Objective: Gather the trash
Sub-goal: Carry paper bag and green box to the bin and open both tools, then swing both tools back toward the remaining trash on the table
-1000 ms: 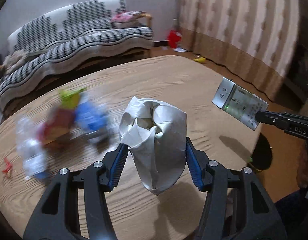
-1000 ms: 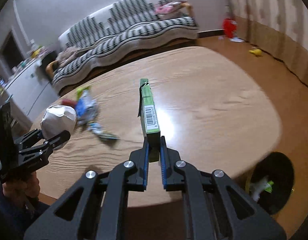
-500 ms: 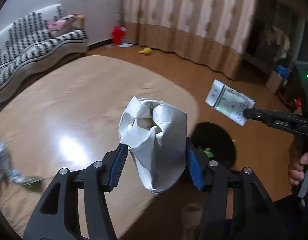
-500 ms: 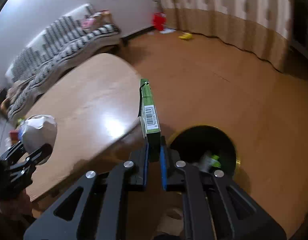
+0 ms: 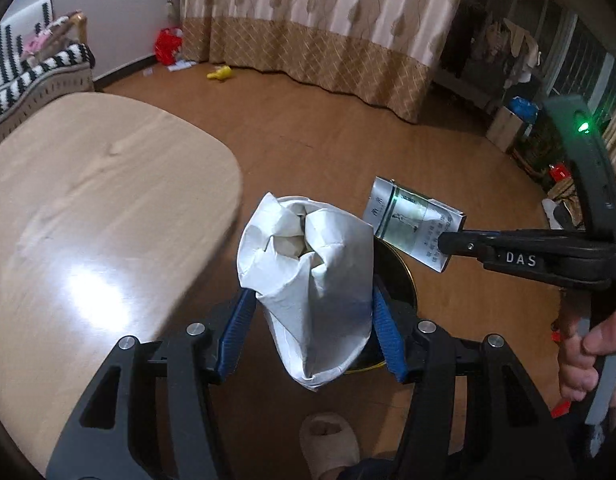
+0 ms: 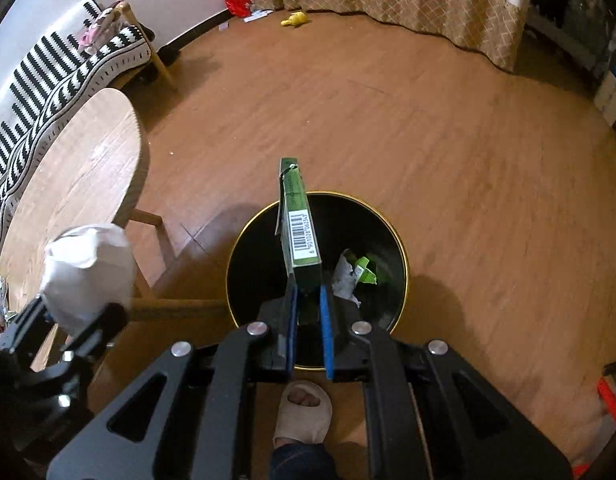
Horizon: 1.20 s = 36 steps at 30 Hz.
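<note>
two grippers, each clamped on one piece of trash. left gripper [image 5: 309, 316]: ribbed blue pads press both sides of a crumpled white paper cup [image 5: 306, 288]; the cup is creased and matte, crushed inward at its mouth, its long axis running away from the camera with the mouth pointing forward and up. in the right wrist view the same cup [image 6: 88, 272] hangs at the left, beside the table edge and off the bin. right gripper [image 6: 308, 312]: blue pads closed on the lower end of a flat green carton [image 6: 302, 236], a thin rectangular box with a white barcode label on its narrow edge, held edge-on with its long axis pointing straight ahead, over the open trash bin [image 6: 401, 256]. the bin is round, black inside, with a thin gold rim, and holds crumpled white and green scraps [image 6: 355, 274]. it stands on a glossy wood-plank floor [image 6: 427, 120], just beside a rounded pale wooden table [image 5: 88, 216]. a beige slipper [image 6: 304, 410] sits below the gripper.
</note>
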{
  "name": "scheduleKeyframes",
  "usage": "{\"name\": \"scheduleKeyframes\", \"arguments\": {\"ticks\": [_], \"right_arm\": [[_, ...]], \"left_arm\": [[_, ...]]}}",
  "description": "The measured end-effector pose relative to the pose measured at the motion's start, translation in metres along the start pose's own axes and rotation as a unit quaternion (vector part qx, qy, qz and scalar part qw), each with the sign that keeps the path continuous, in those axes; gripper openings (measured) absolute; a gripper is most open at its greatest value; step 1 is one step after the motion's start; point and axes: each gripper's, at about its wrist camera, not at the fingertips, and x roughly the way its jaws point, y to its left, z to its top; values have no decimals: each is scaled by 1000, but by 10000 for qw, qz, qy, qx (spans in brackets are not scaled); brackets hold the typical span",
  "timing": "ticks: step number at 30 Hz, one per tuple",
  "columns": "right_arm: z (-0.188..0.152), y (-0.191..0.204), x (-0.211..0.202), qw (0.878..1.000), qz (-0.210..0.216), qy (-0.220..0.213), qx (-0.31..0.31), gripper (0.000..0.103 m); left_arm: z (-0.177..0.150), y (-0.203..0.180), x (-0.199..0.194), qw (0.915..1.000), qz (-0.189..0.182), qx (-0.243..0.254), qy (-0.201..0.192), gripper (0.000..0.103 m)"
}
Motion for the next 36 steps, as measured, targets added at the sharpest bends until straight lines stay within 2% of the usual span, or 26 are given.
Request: {"name": "scheduleKeyframes", "arguments": {"ticks": [9, 11, 12, 13, 14, 16, 26, 28, 30, 34, 36], "right_arm": [[2, -4, 0, 10000, -33, 21, 10, 11], [0, 0, -2, 9999, -110, -29, 21, 16], [-1, 1, -2, 9999, -112, -30, 46, 37], [-2, 0, -3, 9999, -126, -55, 98, 67], [-1, -1, -4, 9998, -144, -90, 118, 75], [0, -3, -10, 9994, -157, -248, 155, 76], [2, -29, -21, 9966, -189, -415, 679, 76], [0, -31, -23, 9960, -215, -456, 744, 76], [0, -35, -27, 9948, -270, -530, 821, 76], [-1, -39, -32, 9933, -273, -627, 935, 76], [-2, -40, -33, 9931, -249, -631, 954, 76]], "left_arm": [[7, -10, 26, 9999, -82, 34, 115, 56], [6, -15, 29, 9999, -98, 19, 128, 56], [7, -16, 32, 9998, -106, 13, 139, 56], [5, -16, 32, 9998, -112, 6, 148, 56], [4, -15, 33, 9998, -121, -1, 168, 56], [5, -16, 39, 9997, -129, -10, 213, 56], [4, -30, 70, 9987, -275, 75, 414, 57], [4, -35, 75, 9984, -340, 143, 433, 60], [4, -42, 78, 9985, -303, 196, 401, 68], [4, -50, 77, 9983, -343, 236, 396, 73], [4, -51, 72, 9985, -326, 287, 323, 80]]}}
